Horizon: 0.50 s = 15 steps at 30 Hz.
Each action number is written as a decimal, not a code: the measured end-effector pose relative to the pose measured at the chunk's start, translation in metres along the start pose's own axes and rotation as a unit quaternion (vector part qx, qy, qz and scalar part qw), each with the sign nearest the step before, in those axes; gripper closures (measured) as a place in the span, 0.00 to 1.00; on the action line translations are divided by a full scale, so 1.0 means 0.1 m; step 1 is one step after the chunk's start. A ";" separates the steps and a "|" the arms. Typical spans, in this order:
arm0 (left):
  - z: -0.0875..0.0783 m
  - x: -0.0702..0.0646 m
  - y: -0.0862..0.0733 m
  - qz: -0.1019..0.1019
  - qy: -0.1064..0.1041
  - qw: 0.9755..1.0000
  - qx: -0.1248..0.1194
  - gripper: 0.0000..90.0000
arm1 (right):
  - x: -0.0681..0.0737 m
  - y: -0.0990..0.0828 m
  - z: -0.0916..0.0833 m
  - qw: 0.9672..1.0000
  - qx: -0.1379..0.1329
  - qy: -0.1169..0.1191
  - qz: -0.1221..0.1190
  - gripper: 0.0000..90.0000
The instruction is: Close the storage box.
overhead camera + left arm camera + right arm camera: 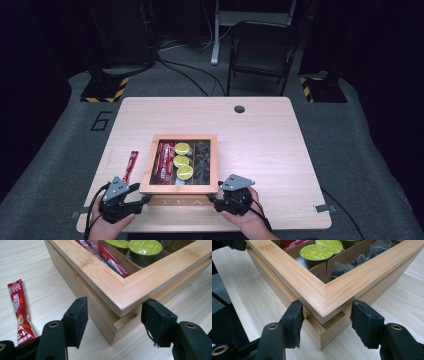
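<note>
I hold my left gripper [131, 196] at the near left corner of the wooden tea box [179, 187]. My right gripper [216, 196] is at the near right corner. The box sits on the light wood table [260, 145], close to my edge of it, and the front says TEA.

In the left gripper view, my two black jaws stand apart, one on each side of the box corner. There is a gap between each pad and the wood, so I am not squeezing it. In the right gripper view, the jaws also stand on both sides of their corner. The one at the left of that view looks very close to the wood or just touching. The other one is clear of it. So I am not holding the box with this gripper either.

The box has a lid [130, 287] with a wooden frame and a see-through middle. The lid is down on the box.

Inside, I see three rows. The left row has red stick packets [164, 159]. The middle row has round pods with green tops [182, 161]. The right row has dark tea bags [203, 159].

One more red stick packet [131, 165] lies on the table, just left of the box.
</note>
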<state>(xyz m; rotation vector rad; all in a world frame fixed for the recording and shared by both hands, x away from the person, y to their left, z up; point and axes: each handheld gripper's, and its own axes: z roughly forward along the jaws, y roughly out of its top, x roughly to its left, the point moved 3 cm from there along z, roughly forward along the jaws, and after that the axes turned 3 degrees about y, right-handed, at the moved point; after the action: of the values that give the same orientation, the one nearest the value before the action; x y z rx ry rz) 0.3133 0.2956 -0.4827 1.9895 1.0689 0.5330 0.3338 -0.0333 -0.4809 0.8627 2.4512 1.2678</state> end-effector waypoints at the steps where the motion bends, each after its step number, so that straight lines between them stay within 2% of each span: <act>1: 0.00 0.00 0.00 0.000 -0.001 1.000 0.001 0.41 | 0.00 0.00 0.00 1.000 -0.001 0.000 0.000 0.48; 11: 0.03 0.01 -0.02 0.003 -0.002 1.000 -0.003 0.41 | 0.00 -0.01 0.01 1.000 0.006 -0.002 -0.004 0.48; 12: 0.03 0.00 -0.02 0.001 -0.007 1.000 0.003 0.40 | 0.00 -0.01 0.01 1.000 0.006 -0.003 -0.003 0.48; 15: 0.04 0.00 -0.02 0.013 -0.011 1.000 0.005 0.39 | 0.02 -0.03 0.02 1.000 0.011 -0.003 0.001 0.48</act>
<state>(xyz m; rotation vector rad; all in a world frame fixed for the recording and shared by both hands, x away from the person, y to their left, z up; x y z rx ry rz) 0.3148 0.2944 -0.4867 2.0169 1.0344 0.5188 0.3324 -0.0320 -0.4841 0.8726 2.4645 1.2401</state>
